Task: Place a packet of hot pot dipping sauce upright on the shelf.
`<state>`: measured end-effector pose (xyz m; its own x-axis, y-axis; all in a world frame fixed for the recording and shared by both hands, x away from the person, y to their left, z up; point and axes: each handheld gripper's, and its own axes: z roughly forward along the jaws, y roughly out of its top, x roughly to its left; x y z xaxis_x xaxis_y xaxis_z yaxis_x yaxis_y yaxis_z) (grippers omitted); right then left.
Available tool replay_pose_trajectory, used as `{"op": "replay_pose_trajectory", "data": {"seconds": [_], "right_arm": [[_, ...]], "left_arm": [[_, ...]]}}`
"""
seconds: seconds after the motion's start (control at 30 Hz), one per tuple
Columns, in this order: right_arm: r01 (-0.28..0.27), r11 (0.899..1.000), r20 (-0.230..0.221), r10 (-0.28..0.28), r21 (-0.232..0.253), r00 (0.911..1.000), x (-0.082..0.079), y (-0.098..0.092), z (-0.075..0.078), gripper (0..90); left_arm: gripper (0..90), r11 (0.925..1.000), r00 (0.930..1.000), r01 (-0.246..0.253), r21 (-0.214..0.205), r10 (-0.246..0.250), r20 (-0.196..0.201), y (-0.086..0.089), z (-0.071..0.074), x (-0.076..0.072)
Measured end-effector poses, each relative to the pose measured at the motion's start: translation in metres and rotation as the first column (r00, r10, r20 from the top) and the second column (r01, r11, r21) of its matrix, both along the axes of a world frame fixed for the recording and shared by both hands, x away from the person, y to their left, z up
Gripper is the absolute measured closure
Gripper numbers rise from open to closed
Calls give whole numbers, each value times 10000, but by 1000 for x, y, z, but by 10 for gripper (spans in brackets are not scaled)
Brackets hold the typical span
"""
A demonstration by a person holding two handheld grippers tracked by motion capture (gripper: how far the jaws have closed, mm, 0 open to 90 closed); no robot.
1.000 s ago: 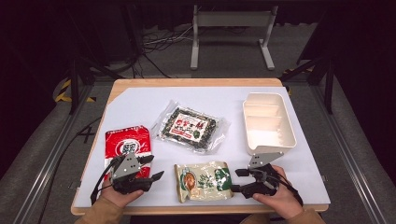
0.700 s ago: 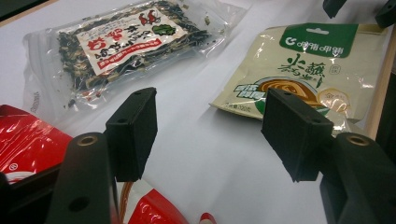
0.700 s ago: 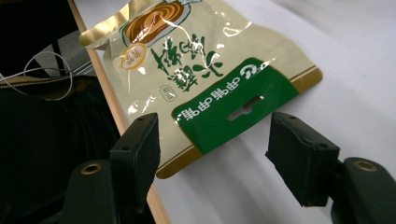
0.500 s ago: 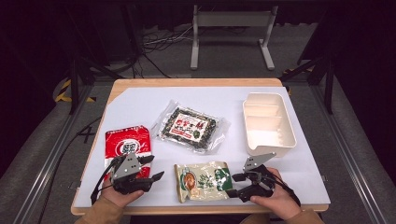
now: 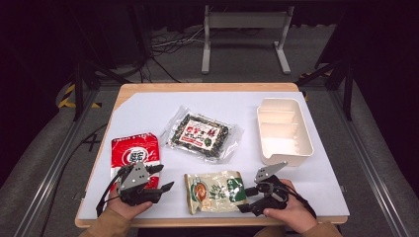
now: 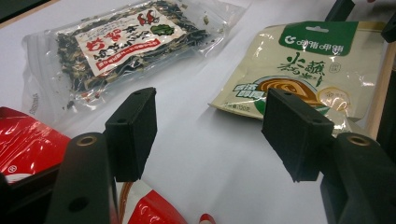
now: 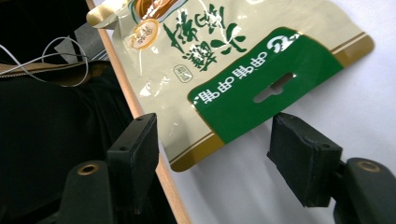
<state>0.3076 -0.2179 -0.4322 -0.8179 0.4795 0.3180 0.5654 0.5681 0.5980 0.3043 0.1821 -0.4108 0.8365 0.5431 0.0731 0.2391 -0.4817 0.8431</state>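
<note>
A beige pouch with a green top band [image 5: 216, 191] lies flat near the table's front edge. In the right gripper view its green end [image 7: 261, 88] sits just ahead of my right gripper [image 7: 215, 154], whose jaws stand open and touch nothing. In the high view my right gripper [image 5: 245, 199] is at the pouch's right end. My left gripper [image 5: 163, 177] is open and holds nothing, left of the pouch and just below a red packet [image 5: 134, 155]. In the left gripper view, the left gripper [image 6: 210, 135] faces the pouch [image 6: 303, 70] and a clear bag of dark seaweed [image 6: 121, 46].
The seaweed bag [image 5: 201, 135] lies mid-table on the white mat [image 5: 148, 108]. A white tray with dividers [image 5: 302, 148] stands at the right with nothing in it. The wooden table edge [image 7: 140, 112] runs close beside the pouch. Dark floor and metal stands surround the table.
My right gripper has shifted slightly toward the table's front edge beside the pouch. The left gripper and all packets have stayed where they were.
</note>
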Motion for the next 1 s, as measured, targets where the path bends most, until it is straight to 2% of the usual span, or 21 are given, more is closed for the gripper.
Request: {"op": "replay_pose_trajectory", "data": {"seconds": [0.17, 0.3, 0.5, 0.7, 0.93, 1.0], "right_arm": [[-78, 10000, -87, 78, 58, 9999, -1, 3, -1, 365], [-121, 9999, -136, 123, 110, 9998, -1, 7, -2, 426], [182, 9990, -99, -179, 397, 9998, 2, 11, -3, 548], [368, 9985, -118, -363, 396, 9993, 4, 16, -5, 609], [595, 9976, -217, -588, 344, 9980, 9, 20, -10, 780], [653, 9972, -433, -637, 354, 9970, 10, 20, -11, 844]], "left_arm": [[358, 10000, 10000, 4, 22, -4, 29, 0, 0, 0], [359, 10000, 10000, 27, 60, -27, 23, -1, -1, 0], [358, 9999, 10000, 47, 105, -47, 42, -2, -1, 0], [358, 10000, 10000, 31, 93, -31, 67, -2, -1, 0], [359, 10000, 10000, 32, 89, -33, 72, -2, 0, 0], [359, 10000, 10000, 25, 83, -25, 78, -2, 0, 0]]}}
